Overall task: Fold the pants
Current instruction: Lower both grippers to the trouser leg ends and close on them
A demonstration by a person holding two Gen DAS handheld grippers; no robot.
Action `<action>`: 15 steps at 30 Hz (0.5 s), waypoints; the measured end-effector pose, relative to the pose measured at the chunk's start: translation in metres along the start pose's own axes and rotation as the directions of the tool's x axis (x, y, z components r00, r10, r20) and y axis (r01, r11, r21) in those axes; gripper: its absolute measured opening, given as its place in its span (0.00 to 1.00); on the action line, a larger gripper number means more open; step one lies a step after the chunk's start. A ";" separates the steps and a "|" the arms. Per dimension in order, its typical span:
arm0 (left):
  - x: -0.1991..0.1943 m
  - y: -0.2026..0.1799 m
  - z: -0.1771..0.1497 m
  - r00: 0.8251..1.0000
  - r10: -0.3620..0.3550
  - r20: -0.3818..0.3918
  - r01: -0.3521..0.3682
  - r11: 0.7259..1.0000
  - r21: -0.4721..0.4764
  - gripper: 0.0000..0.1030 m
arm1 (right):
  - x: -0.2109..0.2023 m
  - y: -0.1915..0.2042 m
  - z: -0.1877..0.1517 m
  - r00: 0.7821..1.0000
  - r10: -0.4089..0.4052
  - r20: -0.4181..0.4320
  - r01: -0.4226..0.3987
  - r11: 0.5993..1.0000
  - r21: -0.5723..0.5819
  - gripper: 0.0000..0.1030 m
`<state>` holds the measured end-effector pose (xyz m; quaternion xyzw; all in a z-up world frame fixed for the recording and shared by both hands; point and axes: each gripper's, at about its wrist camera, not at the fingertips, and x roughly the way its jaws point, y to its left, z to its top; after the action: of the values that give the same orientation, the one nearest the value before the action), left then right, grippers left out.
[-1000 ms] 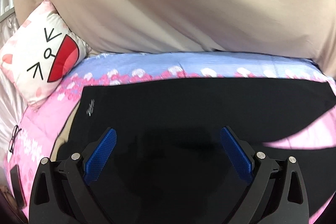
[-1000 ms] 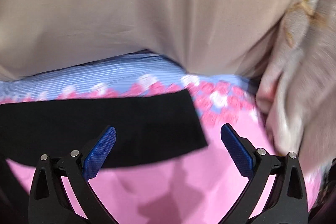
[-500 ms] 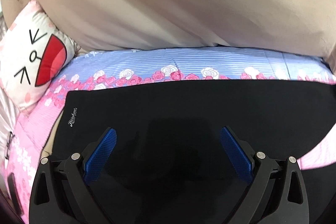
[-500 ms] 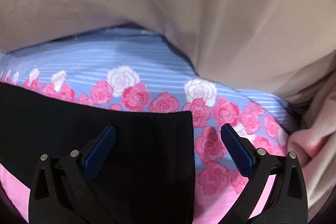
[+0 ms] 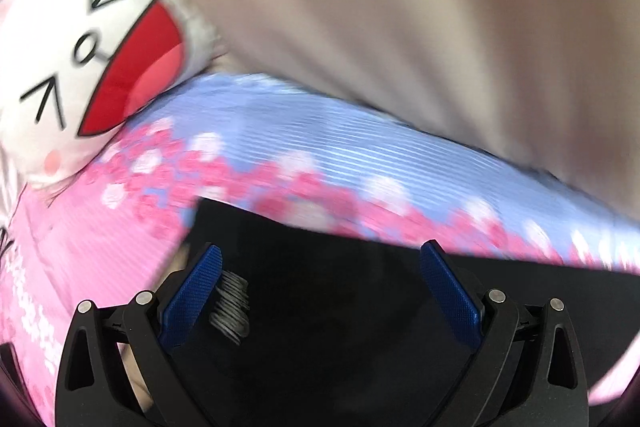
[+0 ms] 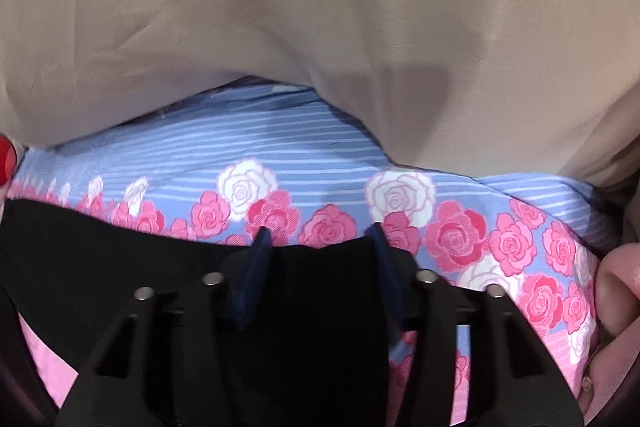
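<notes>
Black pants (image 5: 352,307) lie flat on a pink and blue rose-print bedsheet (image 5: 280,147). In the left wrist view my left gripper (image 5: 320,291) is open over the waistband corner, its blue pads (image 5: 192,299) wide apart, with a white logo print beside the left pad. In the right wrist view my right gripper (image 6: 320,247) has its jaws partly closed around the far end of a pants leg (image 6: 328,291), with black cloth between them.
A beige blanket (image 6: 320,7) is bunched along the far side of the bed. A white cartoon-face pillow (image 5: 88,39) with a red mouth lies at the left. A pink fabric bundle (image 6: 616,291) sits at the right edge.
My left gripper has moved left toward the pants' waistband corner and the pillow. My right gripper has come down over the leg end and its jaws have narrowed around the cloth.
</notes>
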<state>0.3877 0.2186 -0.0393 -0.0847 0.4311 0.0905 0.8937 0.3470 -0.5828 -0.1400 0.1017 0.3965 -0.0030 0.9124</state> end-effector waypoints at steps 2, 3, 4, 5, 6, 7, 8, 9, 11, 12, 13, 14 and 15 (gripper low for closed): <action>0.019 0.020 0.012 0.999 0.006 -0.034 -0.007 1.000 -0.024 0.95 | 0.000 -0.005 0.001 1.000 0.009 0.001 -0.009 1.000 0.014 0.37; 0.029 0.028 0.015 0.998 0.029 -0.049 -0.031 0.999 -0.031 0.95 | 0.000 -0.003 -0.002 1.000 0.011 0.001 -0.011 1.000 0.023 0.37; 0.038 0.034 0.017 0.997 0.044 -0.068 -0.046 0.999 -0.030 0.95 | 0.001 -0.003 0.000 1.000 0.013 0.000 -0.013 0.999 0.032 0.37; 0.049 0.041 0.018 0.993 0.070 -0.096 -0.074 0.997 -0.037 0.94 | 0.009 0.001 0.006 1.000 0.019 -0.002 -0.018 0.999 0.039 0.39; 0.056 0.047 0.017 0.991 0.065 -0.115 -0.071 0.996 -0.048 0.94 | 0.009 0.001 0.006 1.000 0.029 -0.004 -0.029 0.999 0.046 0.41; 0.064 0.050 0.016 0.989 0.051 -0.141 -0.059 0.997 -0.051 0.94 | 0.011 0.002 0.007 0.999 0.054 -0.006 -0.054 0.998 0.045 0.52; 0.076 0.052 0.013 0.981 0.032 -0.191 -0.040 0.998 -0.042 0.94 | 0.014 0.006 0.008 0.997 0.075 -0.008 -0.075 0.997 0.036 0.69; 0.081 0.050 0.011 0.979 0.050 -0.198 -0.054 0.998 -0.014 0.94 | 0.018 0.013 0.009 0.996 0.086 -0.019 -0.086 0.996 0.022 0.78; 0.084 0.047 0.009 0.982 0.063 -0.180 -0.057 0.998 0.036 0.94 | 0.031 0.033 0.011 0.999 0.039 -0.037 -0.041 0.998 -0.044 0.96; 0.084 0.047 0.010 0.983 0.053 -0.173 -0.049 0.998 0.032 0.88 | 0.038 0.046 0.011 0.999 -0.029 -0.040 0.024 0.994 -0.110 0.96; 0.082 0.049 0.011 0.985 0.047 -0.168 -0.044 0.999 0.018 0.76 | 0.040 0.051 0.013 0.998 -0.049 -0.035 0.044 0.990 -0.135 0.96; 0.081 0.049 0.012 0.986 0.032 -0.166 -0.031 0.999 0.013 0.68 | 0.042 0.054 0.015 0.998 -0.044 -0.036 0.040 0.992 -0.120 0.96; 0.078 0.049 0.013 0.985 0.007 -0.172 -0.005 1.000 0.011 0.49 | 0.043 0.052 0.018 0.999 -0.032 -0.038 0.029 0.996 -0.086 0.96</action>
<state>0.4337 0.2764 -0.0967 -0.0861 0.5076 0.0829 0.8533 0.3936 -0.5324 -0.1500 0.0564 0.4157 0.0020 0.9078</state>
